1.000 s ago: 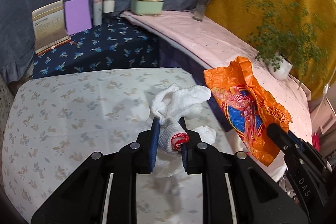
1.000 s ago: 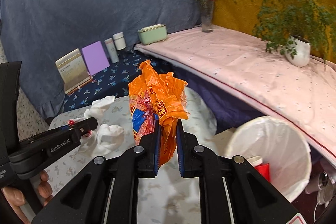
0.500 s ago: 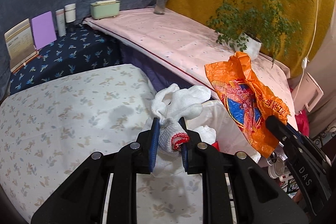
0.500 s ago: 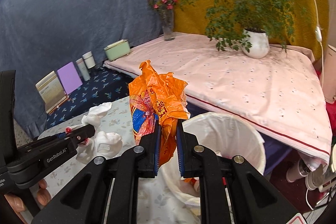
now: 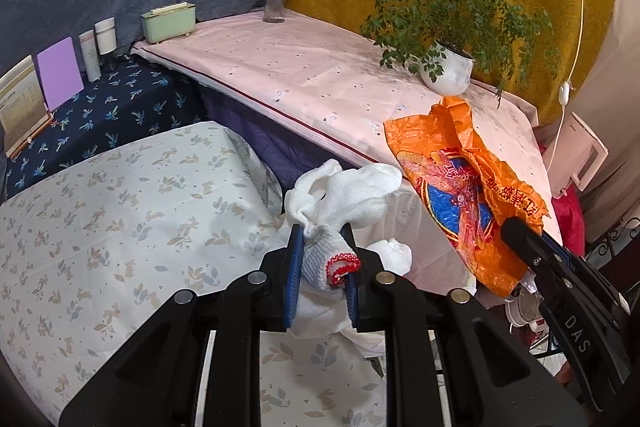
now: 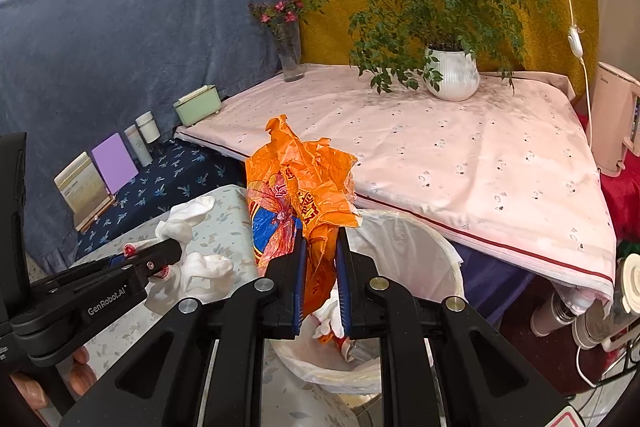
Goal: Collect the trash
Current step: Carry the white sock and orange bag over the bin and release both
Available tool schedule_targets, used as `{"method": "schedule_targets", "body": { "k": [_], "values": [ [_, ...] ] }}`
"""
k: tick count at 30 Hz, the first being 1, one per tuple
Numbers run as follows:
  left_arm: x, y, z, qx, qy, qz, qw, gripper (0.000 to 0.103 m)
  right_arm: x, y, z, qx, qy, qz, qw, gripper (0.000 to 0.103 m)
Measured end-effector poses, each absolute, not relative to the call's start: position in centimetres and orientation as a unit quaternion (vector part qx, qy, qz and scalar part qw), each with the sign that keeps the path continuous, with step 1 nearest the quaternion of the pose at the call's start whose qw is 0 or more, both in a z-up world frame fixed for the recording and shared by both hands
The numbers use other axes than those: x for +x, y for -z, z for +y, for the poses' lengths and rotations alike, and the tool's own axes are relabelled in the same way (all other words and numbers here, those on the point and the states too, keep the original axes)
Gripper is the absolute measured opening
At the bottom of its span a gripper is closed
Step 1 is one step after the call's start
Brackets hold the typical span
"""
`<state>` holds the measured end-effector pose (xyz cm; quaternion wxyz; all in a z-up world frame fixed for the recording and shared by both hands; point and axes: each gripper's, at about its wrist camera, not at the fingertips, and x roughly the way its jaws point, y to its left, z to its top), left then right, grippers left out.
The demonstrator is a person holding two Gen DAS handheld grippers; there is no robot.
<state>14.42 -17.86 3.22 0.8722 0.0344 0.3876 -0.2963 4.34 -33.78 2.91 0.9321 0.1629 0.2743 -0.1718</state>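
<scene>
My left gripper (image 5: 322,259) is shut on a white knitted glove with a red cuff (image 5: 340,203); it also shows at the left of the right wrist view (image 6: 192,255). My right gripper (image 6: 320,259) is shut on a crumpled orange plastic bag (image 6: 304,187), held over the near rim of a white-lined trash bin (image 6: 404,247) that holds some trash. The bag also shows at the right of the left wrist view (image 5: 460,187). The glove hangs by the floral table's corner, just left of the bin.
A floral tablecloth table (image 5: 100,227) lies left. A pink-covered surface (image 6: 460,155) carries a potted plant (image 6: 452,75), a flower vase (image 6: 290,63) and a green box (image 6: 198,105). Books and bottles stand on a navy cloth (image 5: 100,107).
Both grippers have swung right with their loads, from over the floral table toward the bin. The bin has come under the right gripper.
</scene>
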Motion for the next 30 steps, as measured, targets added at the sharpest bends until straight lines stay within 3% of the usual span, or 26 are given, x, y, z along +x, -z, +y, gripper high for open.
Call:
{"method": "schedule_targets", "body": {
  "k": [30],
  "values": [
    [13.2, -2.6, -22.9, 0.06, 0.324, 0.395, 0.857, 0.018, 2.3, -2.2, -37.0, 0.182, 0.191, 0.274, 0.925, 0.013]
  ]
}}
